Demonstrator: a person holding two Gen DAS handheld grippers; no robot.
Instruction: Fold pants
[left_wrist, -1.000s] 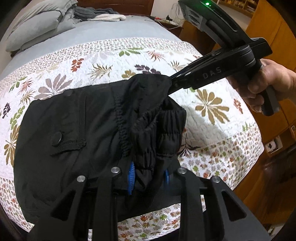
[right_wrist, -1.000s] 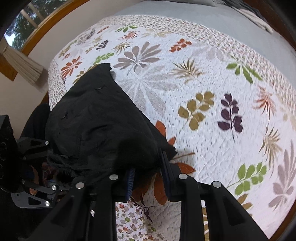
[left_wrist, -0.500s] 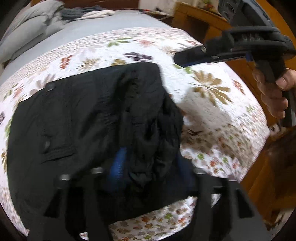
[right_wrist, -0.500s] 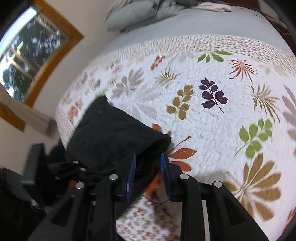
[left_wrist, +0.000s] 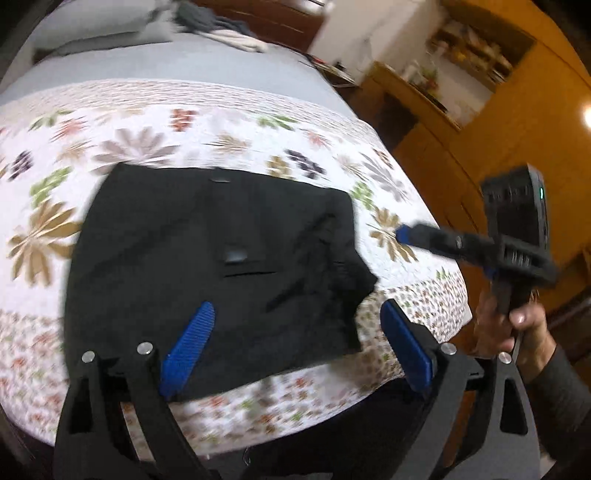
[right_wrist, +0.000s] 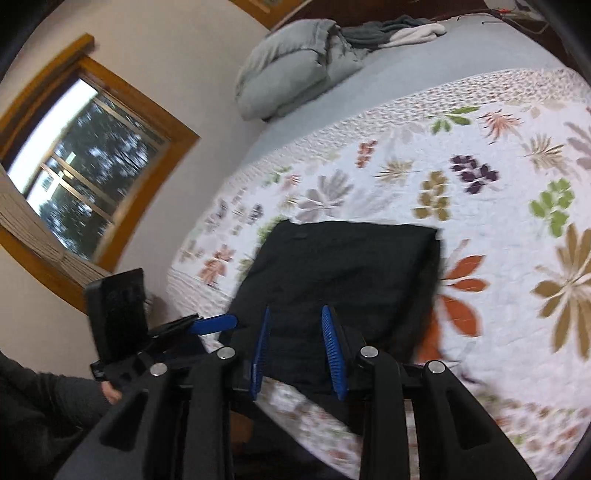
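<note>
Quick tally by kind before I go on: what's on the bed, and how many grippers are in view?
Black pants: 1
Floral quilt: 1
Grey bedding pile: 1
Grippers: 2, left gripper and right gripper
Total: 5

Both grippers are black plastic frames with silver screw heads and ribbed blue pads (left_wrist: 188, 343) – left gripper (left_wrist: 295, 345), right gripper (right_wrist: 297, 352). The right one carries a small green light. The person wears dark grey sleeves (left_wrist: 557, 391).
</note>
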